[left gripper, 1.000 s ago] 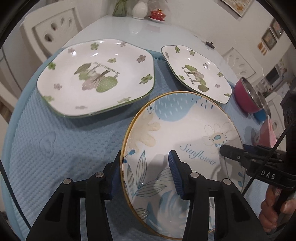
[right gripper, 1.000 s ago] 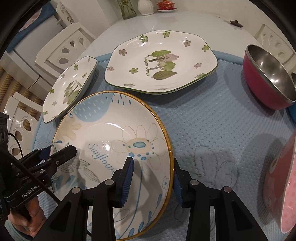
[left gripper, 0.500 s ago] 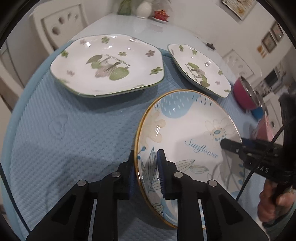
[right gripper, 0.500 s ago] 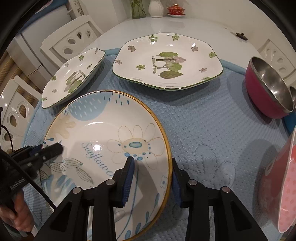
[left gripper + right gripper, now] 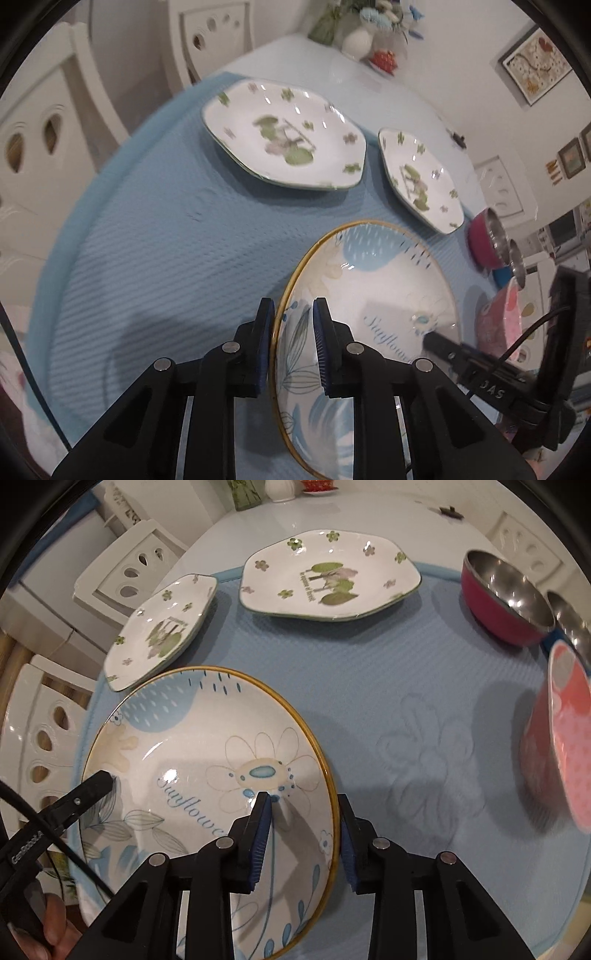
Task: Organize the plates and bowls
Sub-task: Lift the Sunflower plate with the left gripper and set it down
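White chairs (image 5: 129,568) ring the table (image 5: 332,517), and a blue quilted mat (image 5: 388,701) covers most of it.

Readable stuff first: the round yellow-rimmed plate (image 5: 192,760) has "Sunflower" in blue script across the middle. The left hand-held gripper (image 5: 293,347) shows up at the edge of the right wrist view with "GenRobot" on its side, and the right hand-held gripper (image 5: 304,834) shows "DAS" in the left wrist view. The two green-flowered plates have a line of tiny print by the trees, too small to read.

Compared with a second ago, the left one's jaws were wide apart over the rim and are now clenched on the plate's left edge, rim sandwiched between the blue pads. The right one has closed a bit too and is grasping the opposite edge, one pad inside the plate and one outside. The plate looks tipped up off the mat now, and the flowered plates sit further away in both views.

So the round plate hangs between both grippers, near the front of the mat. The big flowered plate (image 5: 328,576) and the small flowered plate (image 5: 162,631) lie behind it, the magenta steel bowl (image 5: 506,594) and the pink dotted bowl (image 5: 569,746) off to the right.
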The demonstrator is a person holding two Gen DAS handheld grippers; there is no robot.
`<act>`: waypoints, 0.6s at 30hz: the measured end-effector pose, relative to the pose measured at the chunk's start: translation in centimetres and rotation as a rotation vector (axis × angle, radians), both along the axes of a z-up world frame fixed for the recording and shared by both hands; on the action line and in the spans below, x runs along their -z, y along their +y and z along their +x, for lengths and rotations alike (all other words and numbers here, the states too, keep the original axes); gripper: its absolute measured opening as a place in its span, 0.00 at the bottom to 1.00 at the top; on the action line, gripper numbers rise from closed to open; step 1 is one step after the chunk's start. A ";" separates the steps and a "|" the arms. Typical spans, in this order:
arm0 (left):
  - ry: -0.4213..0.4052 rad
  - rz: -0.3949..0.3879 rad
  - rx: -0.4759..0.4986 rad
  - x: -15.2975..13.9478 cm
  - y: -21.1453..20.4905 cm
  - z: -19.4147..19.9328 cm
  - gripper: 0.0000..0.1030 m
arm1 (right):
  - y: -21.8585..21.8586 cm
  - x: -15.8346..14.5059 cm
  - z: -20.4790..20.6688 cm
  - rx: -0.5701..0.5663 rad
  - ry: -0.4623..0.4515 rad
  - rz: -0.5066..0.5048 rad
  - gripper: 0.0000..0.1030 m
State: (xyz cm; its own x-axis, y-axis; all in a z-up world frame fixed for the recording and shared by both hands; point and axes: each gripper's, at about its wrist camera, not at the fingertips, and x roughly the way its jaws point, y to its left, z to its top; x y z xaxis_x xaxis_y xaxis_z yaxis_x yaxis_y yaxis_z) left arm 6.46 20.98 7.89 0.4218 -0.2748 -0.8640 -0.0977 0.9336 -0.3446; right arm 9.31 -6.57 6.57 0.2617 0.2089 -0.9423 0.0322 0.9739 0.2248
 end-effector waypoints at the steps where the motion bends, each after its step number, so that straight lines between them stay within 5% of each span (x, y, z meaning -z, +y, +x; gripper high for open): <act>1: -0.008 0.006 -0.010 -0.6 0.5 -0.6 0.17 | 0.2 -0.2 -0.4 0.003 0.007 0.017 0.32; 8: 0.006 0.029 -0.084 -0.5 3.9 -3.3 0.17 | 4.6 -1.8 -2.9 -0.066 0.004 0.003 0.33; 18: 0.070 0.054 -0.122 2.9 7.1 -5.3 0.17 | 8.4 2.1 -4.2 -0.127 0.096 -0.002 0.33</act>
State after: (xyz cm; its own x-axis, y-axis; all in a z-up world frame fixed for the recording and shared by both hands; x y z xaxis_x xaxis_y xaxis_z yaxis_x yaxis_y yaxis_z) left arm 1.17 28.04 5.04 0.3875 -0.1777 -0.9046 -0.2332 0.9304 -0.2827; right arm 5.07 1.80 4.49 0.1422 0.2329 -0.9621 -0.0695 0.9719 0.2250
